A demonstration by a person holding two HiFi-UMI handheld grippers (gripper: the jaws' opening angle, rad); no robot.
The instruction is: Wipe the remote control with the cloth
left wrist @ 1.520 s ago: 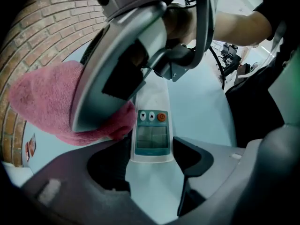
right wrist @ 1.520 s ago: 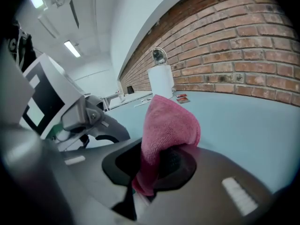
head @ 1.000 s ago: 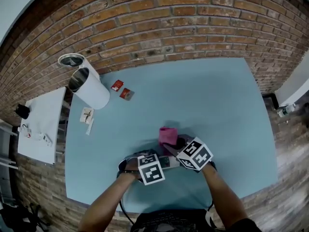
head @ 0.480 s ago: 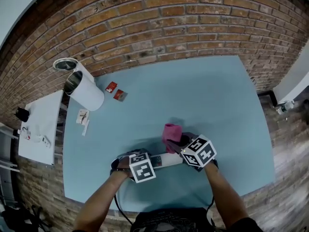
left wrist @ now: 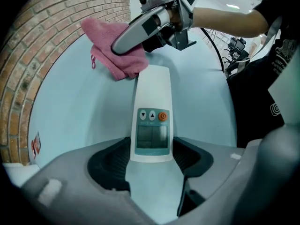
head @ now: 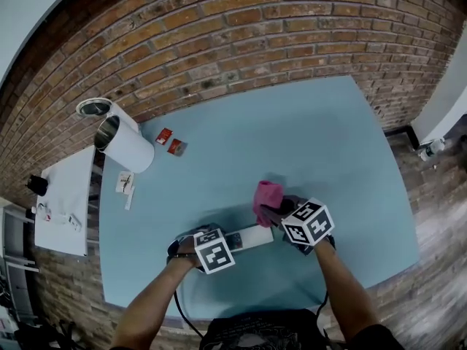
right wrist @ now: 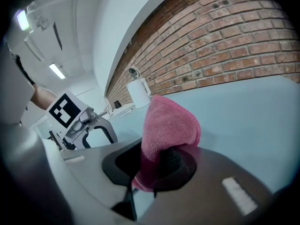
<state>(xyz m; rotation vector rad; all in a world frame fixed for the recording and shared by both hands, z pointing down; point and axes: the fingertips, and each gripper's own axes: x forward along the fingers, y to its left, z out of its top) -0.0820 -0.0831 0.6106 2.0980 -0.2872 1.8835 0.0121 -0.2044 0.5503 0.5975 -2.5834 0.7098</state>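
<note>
The white remote control (left wrist: 151,108) lies on the blue table (head: 306,144), display and orange button facing up. My left gripper (left wrist: 151,157) points down and is shut on its near end, with a pad on each side. In the head view the remote (head: 246,237) stretches from the left gripper (head: 221,246) towards the right gripper (head: 279,211). The right gripper (right wrist: 159,165) is shut on a pink cloth (right wrist: 168,123). The cloth (left wrist: 112,50) bunches at the remote's far end, touching its tip, with the right gripper's finger (left wrist: 136,29) over it.
A white cylindrical bin (head: 124,144) lies tipped at the table's back left, its lid (head: 95,108) beside it. Two small red packets (head: 171,141) and a small pale item (head: 125,182) sit near it. A white side table (head: 62,203) stands left, and a brick wall is behind.
My right gripper has slid the pink cloth rightwards along the remote to its far end, and more of the white body shows. The left gripper has kept its hold and place.
</note>
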